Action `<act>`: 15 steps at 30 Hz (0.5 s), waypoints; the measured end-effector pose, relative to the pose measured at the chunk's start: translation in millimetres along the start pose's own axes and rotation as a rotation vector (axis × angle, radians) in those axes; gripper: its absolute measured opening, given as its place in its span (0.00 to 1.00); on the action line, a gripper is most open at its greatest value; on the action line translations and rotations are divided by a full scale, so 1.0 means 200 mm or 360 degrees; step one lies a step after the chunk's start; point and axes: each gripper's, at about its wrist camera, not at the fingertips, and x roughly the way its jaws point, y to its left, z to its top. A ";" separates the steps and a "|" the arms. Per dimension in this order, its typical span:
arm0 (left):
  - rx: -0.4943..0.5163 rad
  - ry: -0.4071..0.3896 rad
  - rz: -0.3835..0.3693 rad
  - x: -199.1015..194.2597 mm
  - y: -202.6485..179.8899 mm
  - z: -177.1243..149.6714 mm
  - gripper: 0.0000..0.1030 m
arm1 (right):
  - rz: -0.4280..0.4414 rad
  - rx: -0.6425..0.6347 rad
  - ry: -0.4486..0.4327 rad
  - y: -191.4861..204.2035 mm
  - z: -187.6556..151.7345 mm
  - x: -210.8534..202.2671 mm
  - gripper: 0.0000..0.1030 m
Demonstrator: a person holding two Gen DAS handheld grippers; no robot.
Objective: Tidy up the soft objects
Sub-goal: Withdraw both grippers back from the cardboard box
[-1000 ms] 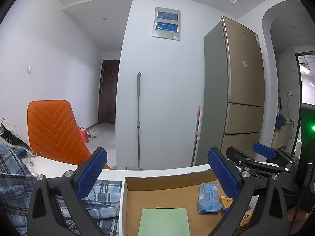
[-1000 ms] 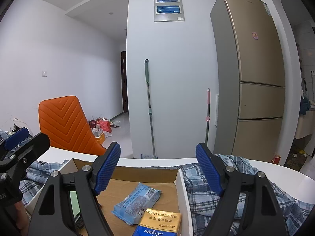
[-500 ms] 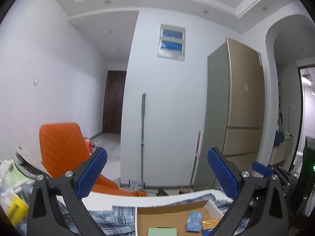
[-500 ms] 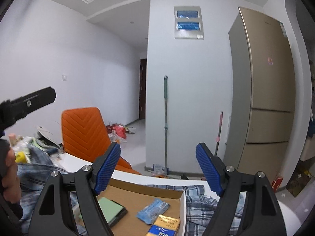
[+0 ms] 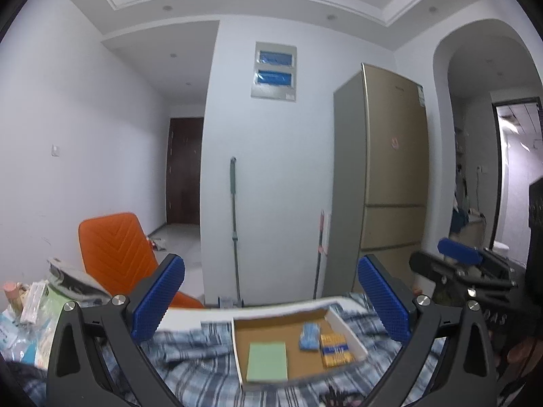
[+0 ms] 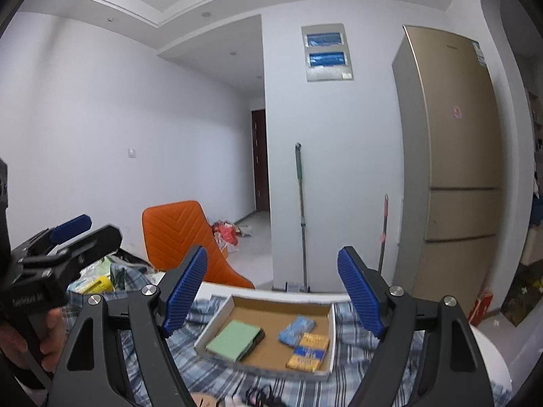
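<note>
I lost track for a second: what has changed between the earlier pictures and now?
Both grippers rose and drew back from the cardboard tray, which now looks smaller and lower in both views. The left hand-held gripper and right hand-held gripper took hold of nothing. Both stayed open and empty; the green pad and packets stayed in the tray.

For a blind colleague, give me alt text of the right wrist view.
An open right gripper hovers above a shallow cardboard box on plaid cloth, holding a green pad and blue packets. Behind are an orange chair and gold fridge.

left wrist: near-level over table | right wrist: same facing | shared: cardboard tray [image 5: 346,325] [image 6: 217,318], fridge [image 5: 393,183] [image 6: 451,169]
</note>
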 end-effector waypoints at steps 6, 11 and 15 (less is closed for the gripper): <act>-0.0020 0.0130 -0.0030 -0.09 -0.02 -0.21 1.00 | 0.0003 0.0131 0.0225 -0.05 -0.19 0.03 0.76; -0.0014 0.0289 -0.0041 -0.07 -0.01 -0.37 1.00 | -0.0066 0.0135 0.0352 -0.07 -0.35 0.04 0.76; -0.0046 0.0405 -0.0035 -0.02 0.02 -0.51 1.00 | -0.0121 0.0133 0.0418 -0.09 -0.47 0.06 0.76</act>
